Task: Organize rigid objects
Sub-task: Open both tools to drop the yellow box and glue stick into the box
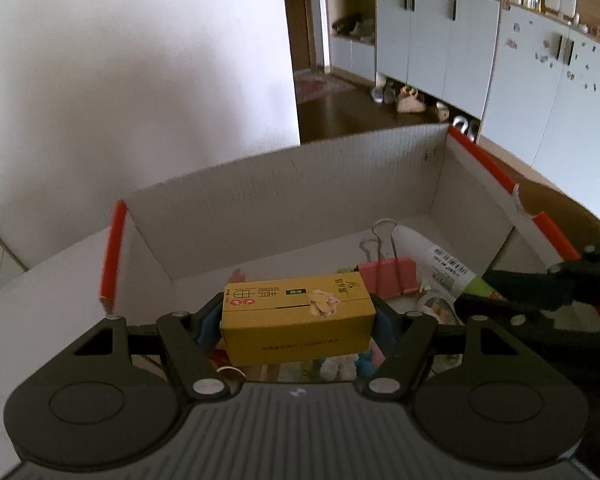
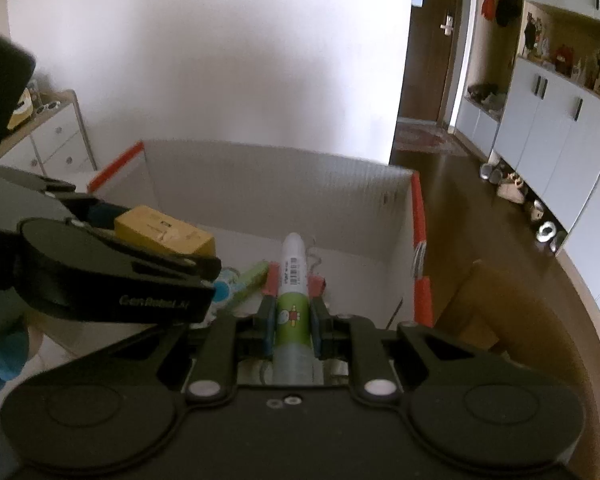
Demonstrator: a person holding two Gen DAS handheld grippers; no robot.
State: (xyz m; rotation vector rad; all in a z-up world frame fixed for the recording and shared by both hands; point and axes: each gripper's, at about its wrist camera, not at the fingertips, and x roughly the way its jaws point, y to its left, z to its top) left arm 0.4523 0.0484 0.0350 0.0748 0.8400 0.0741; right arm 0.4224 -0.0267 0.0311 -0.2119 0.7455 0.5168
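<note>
Both hand-held grippers angle downward over a large white corrugated cardboard box with red-orange edges [image 1: 284, 200], which fills the middle of each frame. Left gripper [image 1: 298, 318], at the bottom centre of the left wrist view, holds a yellow rectangular cardboard carton with printed characters [image 1: 296, 316] crosswise, its blue pads pressing on the carton's two short ends with the jaws at a medium spread; in the right wrist view the same gripper [image 2: 168, 252] reaches in from the left edge, borne by a hand in a blue glove [image 2: 4, 356] below a dark sleeve. Right gripper [image 2: 293, 326], at the bottom centre of its own view, is closed narrow on a white cylindrical tube with a green cartoon label and a barcode [image 2: 293, 304], which points away from the camera along the fingers toward the box's far wall. In the left wrist view that tube [image 1: 432, 256] enters from the right above the box floor. Just left of it lies a pink binder clip with silver wire handles [image 1: 388, 276], among small, blurred items I cannot make out.
</note>
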